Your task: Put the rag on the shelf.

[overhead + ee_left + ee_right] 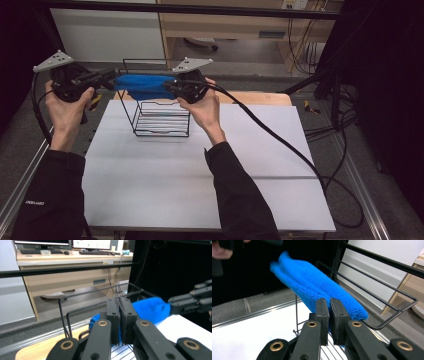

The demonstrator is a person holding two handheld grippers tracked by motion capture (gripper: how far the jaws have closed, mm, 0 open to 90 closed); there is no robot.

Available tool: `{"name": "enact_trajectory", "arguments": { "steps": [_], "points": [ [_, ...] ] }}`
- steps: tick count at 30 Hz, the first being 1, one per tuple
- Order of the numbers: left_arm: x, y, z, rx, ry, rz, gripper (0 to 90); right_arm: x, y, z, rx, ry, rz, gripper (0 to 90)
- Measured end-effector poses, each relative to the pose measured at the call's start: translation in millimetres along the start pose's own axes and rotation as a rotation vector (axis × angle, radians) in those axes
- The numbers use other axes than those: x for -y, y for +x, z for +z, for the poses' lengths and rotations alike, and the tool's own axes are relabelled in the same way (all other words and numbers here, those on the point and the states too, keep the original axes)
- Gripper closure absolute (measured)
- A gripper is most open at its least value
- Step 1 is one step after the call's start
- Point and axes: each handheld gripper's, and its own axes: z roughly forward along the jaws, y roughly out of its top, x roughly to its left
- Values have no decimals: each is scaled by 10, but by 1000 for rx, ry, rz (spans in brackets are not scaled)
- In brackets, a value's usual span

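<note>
1. Left tongs (111,76): in your left hand (67,102), raised at the far left corner of the white tabletop (200,170), pointing toward the rack. In the left gripper view the two black jaws stand pressed together on one end of the blue cloth, which shows between and behind the pads.
2. Right tongs (169,88): in your right hand (205,107), raised over the far middle of the tabletop, pointing left. In the right gripper view the jaws are clamped tight on the other end of the cloth (the fold bulges just past the pads).
3. Blue fuzzy microfibre cloth (145,86): folded double, stretched level between the two tongs, held in the air over the top of the rack. Whether it touches the top wire, you cannot tell.
4. Black wire rack with open top frame and barred floor (162,120): upright at the far middle of the tabletop, below the cloth, between your hands.
5. Black cable (280,140): trails from the right tongs across the tabletop and off its right edge.
</note>
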Motion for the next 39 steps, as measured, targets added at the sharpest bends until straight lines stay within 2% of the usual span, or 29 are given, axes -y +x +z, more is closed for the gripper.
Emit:
{"name": "enact_trajectory", "arguments": {
  "steps": [2,5,9,15,23,26,28,32,34,39],
  "points": [
    [-17,-10,3,1,7,4,879,9,4,5,2,7,-11,858],
    [28,-37,57,2,76,27,897,20,-5,6,-1,0,4,858],
    [160,-30,151,9,156,31,898,34,-5,11,-7,2,4,856],
    [313,-7,230,13,210,35,899,65,-5,1,-23,8,0,833],
    [411,13,297,3,235,52,899,111,-19,-21,-76,11,56,731],
    [439,19,313,0,231,54,899,137,-23,-9,-88,11,76,734],
    [457,22,327,-3,235,56,899,176,-26,17,-90,29,85,776],
    [501,24,362,-6,240,61,899,288,-61,81,-62,68,113,856],
    [523,23,381,-7,236,62,899,342,-80,109,-40,73,116,866],
    [560,27,416,-3,239,64,898,429,-123,163,-20,73,125,861]
  ]
}}
